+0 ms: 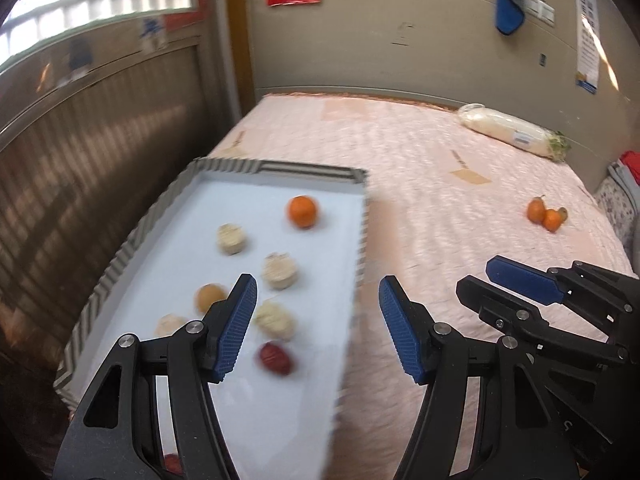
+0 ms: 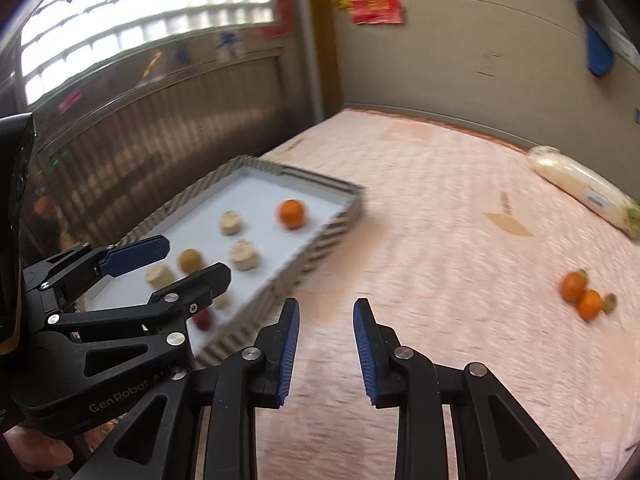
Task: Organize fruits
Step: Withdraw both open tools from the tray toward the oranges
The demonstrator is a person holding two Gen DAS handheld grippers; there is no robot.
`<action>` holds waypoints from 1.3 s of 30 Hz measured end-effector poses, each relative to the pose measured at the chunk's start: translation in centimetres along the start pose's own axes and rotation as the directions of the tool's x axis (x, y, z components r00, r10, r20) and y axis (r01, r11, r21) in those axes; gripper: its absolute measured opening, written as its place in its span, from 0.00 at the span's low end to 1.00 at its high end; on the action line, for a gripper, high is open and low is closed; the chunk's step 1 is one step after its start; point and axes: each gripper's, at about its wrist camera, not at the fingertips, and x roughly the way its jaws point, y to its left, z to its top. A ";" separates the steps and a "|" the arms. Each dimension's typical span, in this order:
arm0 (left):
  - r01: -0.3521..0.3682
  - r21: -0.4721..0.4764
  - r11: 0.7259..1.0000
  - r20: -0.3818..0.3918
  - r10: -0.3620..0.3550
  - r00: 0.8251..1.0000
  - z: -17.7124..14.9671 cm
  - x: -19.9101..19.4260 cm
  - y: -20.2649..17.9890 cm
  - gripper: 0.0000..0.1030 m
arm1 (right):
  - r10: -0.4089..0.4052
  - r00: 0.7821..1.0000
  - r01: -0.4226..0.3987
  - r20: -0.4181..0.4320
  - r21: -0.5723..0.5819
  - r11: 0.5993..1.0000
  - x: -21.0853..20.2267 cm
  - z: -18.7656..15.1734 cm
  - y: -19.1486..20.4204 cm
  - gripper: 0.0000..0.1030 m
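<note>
A white tray [image 1: 224, 176] with a striped rim sits at the left of a pink quilted bed. In it lie an orange [image 1: 302, 211], several pale round pieces [image 1: 279, 271], a brownish fruit [image 1: 210, 297] and a red fruit [image 1: 275, 358]. Two oranges [image 1: 544, 213] lie loose on the bed at the right, also in the right wrist view [image 2: 582, 297]. My left gripper [image 1: 318, 322] is open and empty over the tray's right edge. My right gripper [image 2: 326, 350] is open and empty above the bed, right of the tray [image 2: 340, 216].
A wrapped white radish [image 1: 512, 130] lies at the bed's far right by the wall. A dark ribbed panel and window stand to the left of the tray. A blue cloth [image 1: 508, 4] hangs on the wall. Folded fabric [image 1: 624, 184] lies at the right edge.
</note>
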 end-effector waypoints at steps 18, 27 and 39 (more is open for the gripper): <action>0.106 0.095 0.990 -0.011 -0.106 0.994 3.2 3.4 -10.7 0.62 | -0.181 0.983 0.182 -0.022 0.172 0.968 -2.6 -2.0 -12.4 0.30; 0.145 0.135 0.980 -0.052 -0.139 0.989 4.2 5.8 -14.7 0.62 | -0.270 0.960 0.281 -0.077 0.226 0.933 -2.9 -3.6 -18.9 0.36; 0.186 0.132 0.974 -0.133 -0.169 0.977 5.3 9.3 -18.0 0.62 | -0.270 0.958 0.284 -0.092 0.219 0.933 -0.3 -2.2 -24.0 0.42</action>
